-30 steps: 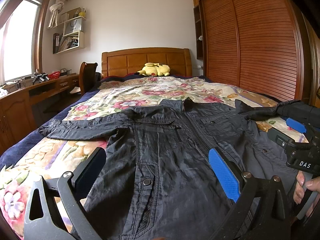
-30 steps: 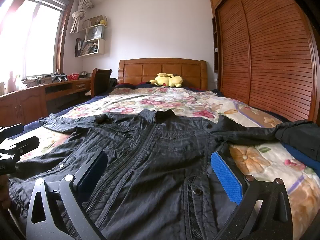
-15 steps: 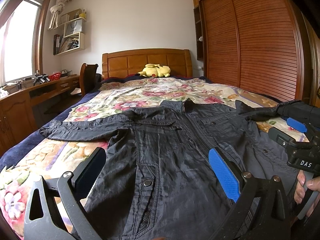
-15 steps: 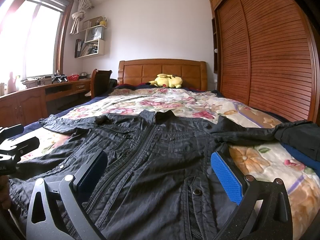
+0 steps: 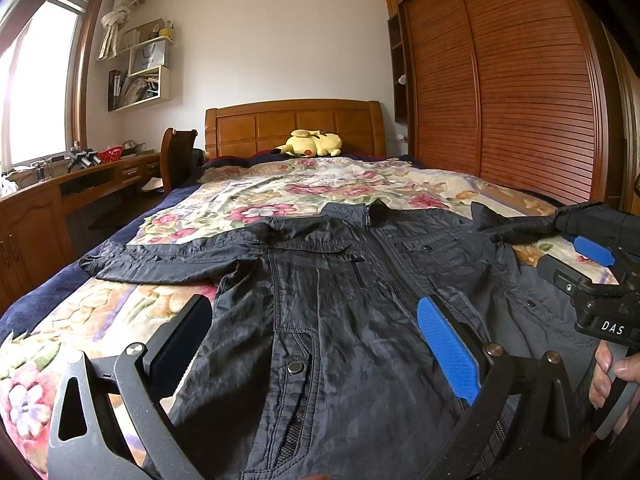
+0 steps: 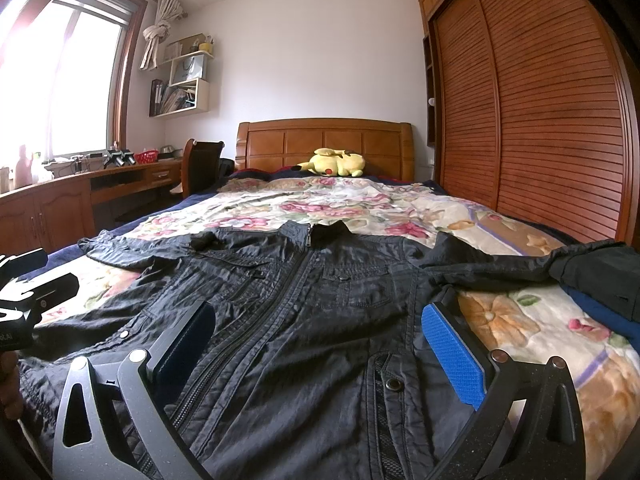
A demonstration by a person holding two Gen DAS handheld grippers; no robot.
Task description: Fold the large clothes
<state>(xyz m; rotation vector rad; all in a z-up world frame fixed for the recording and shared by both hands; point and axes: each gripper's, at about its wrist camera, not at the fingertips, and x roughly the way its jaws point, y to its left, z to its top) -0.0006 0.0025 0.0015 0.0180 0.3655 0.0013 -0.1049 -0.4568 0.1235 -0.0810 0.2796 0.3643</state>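
Dark jacket [image 5: 360, 312] spread flat, front up, zipped, on floral bed [image 5: 280, 196], sleeves out sideways: likely laid ready for folding. Left claw [image 5: 316, 344] gaping, empty, low above hem. Right claw [image 6: 320, 344] likewise wide apart, holding nothing, over hem's other half. No fold yet.

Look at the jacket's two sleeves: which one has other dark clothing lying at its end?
The sleeve stretched toward the wardrobe side. Its end meets a dark bundle of clothing, whereas the window-side sleeve lies alone on the floral bedspread.
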